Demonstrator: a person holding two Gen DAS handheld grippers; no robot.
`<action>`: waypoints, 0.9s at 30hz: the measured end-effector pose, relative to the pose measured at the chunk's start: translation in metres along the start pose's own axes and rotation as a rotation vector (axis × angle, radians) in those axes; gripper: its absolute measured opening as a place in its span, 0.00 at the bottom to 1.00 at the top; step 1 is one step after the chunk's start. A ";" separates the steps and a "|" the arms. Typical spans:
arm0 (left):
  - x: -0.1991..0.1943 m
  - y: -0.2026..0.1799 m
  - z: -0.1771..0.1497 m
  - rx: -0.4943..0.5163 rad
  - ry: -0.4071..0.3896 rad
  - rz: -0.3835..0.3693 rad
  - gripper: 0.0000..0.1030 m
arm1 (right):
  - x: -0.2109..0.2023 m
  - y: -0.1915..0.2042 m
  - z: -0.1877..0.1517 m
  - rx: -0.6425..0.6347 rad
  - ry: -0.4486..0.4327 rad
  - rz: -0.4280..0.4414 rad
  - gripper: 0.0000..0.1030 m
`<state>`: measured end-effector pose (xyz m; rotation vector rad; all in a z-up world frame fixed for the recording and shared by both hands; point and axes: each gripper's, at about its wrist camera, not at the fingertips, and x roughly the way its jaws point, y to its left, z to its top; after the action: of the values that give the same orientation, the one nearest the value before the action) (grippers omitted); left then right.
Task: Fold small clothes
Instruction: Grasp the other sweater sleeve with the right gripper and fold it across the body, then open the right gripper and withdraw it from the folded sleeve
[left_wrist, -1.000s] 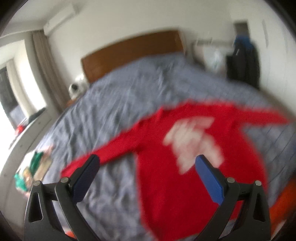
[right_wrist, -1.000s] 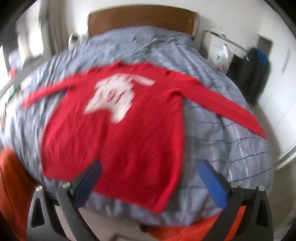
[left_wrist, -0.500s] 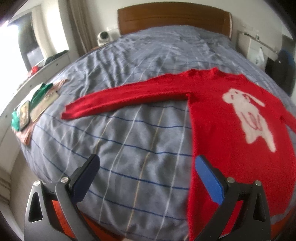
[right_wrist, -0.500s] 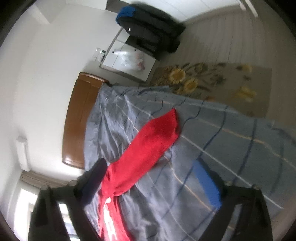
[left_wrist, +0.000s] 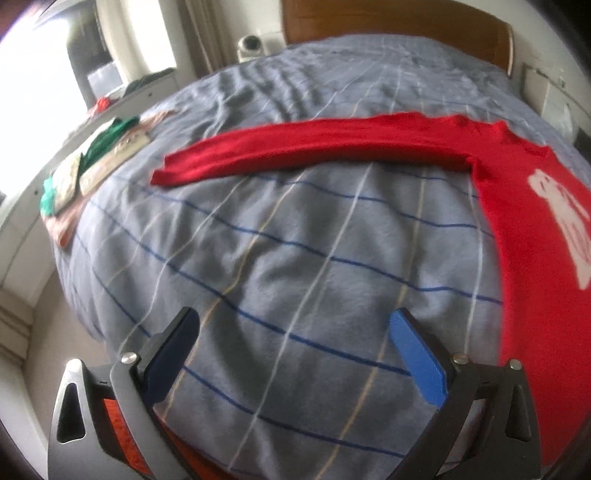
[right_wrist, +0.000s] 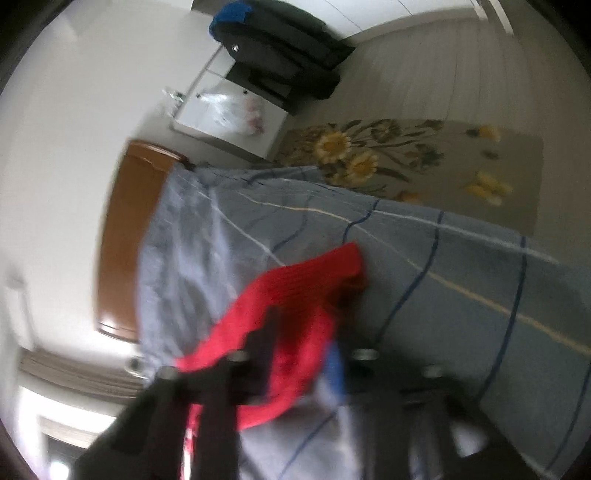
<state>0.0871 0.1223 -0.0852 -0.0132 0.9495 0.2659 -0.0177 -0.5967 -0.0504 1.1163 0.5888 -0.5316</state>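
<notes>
Left gripper (left_wrist: 295, 354): fingers spread wide, nothing between them, poised over bare blue-striped duvet (left_wrist: 280, 236) near the bed's foot. Red sweater (left_wrist: 524, 229) lies flat on the duvet; body at 3 o'clock in the left view, its sleeve (left_wrist: 295, 151) stretched out toward 10 o'clock, cuff well apart from the gripper.

Right gripper (right_wrist: 299, 347): view rolled sideways and smeared. Fingers look nearly closed with the other red sleeve (right_wrist: 295, 291) bunched between them; judged a grip on the sleeve near its cuff, not certain.

Risks:
- Shallow pinch on knit: sleeve may slip out when carried across the body.
- Jaws may have caught duvet along with the sleeve; a lift would then drag bedding and wrinkle the sweater.
- One-sided pull could skew the body, since the left gripper pins nothing.

Not readable: right fingertip contact (blur); sweater hem and right half, cut off at frame edge; white motif on chest, partly cropped. Small green and beige items (left_wrist: 92, 158) at 9 o'clock, unidentified.
</notes>
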 end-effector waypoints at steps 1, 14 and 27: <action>0.001 0.002 0.000 -0.013 -0.002 -0.005 0.99 | -0.003 0.009 0.000 -0.027 -0.014 -0.018 0.05; 0.009 0.022 0.005 -0.078 -0.009 -0.057 0.99 | -0.018 0.354 -0.174 -0.785 0.087 0.344 0.05; 0.017 0.036 0.000 -0.083 -0.015 -0.089 1.00 | 0.100 0.353 -0.438 -1.078 0.435 0.302 0.72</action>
<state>0.0885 0.1610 -0.0954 -0.1288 0.9196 0.2228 0.2152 -0.0757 -0.0236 0.2534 0.9048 0.3147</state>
